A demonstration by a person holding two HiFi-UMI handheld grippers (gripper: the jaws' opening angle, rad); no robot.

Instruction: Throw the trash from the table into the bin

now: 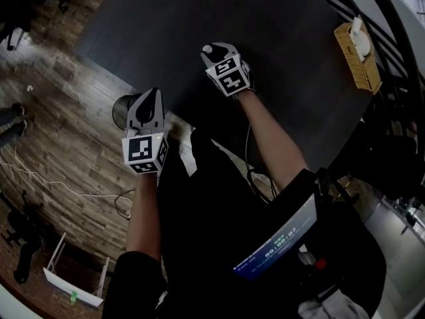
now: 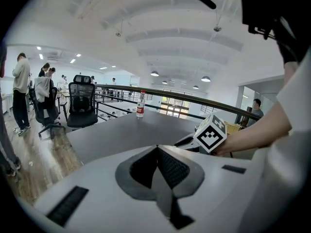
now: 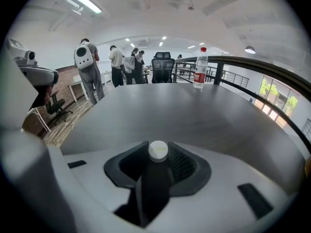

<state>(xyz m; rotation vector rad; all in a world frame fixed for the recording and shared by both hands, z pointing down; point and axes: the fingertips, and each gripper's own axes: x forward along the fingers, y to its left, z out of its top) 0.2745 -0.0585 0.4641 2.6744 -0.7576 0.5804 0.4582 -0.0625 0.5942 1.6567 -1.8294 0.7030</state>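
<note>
A dark bottle [image 3: 154, 183] with a white cap [image 3: 158, 150] stands upright between the pads of my right gripper [image 3: 158, 155], which press on its sides. From the head view the right gripper [image 1: 216, 49] is over the near part of the dark round table [image 1: 199, 18], the cap [image 1: 207, 48] showing at its tip. My left gripper [image 1: 149, 97] hangs off the table's edge, beside a dark round bin [image 1: 122, 110] on the wooden floor. Its jaws [image 2: 157, 148] are shut with nothing between them. The left gripper view also catches the right gripper's marker cube [image 2: 212, 133].
A clear water bottle with a red label [image 3: 200, 68] stands at the table's far edge, near a railing. A woven box with white tissue [image 1: 358, 53] sits at the table's right rim. Office chairs [image 2: 80, 104] and several people stand beyond. A white rack [image 1: 73, 281] lies on the floor.
</note>
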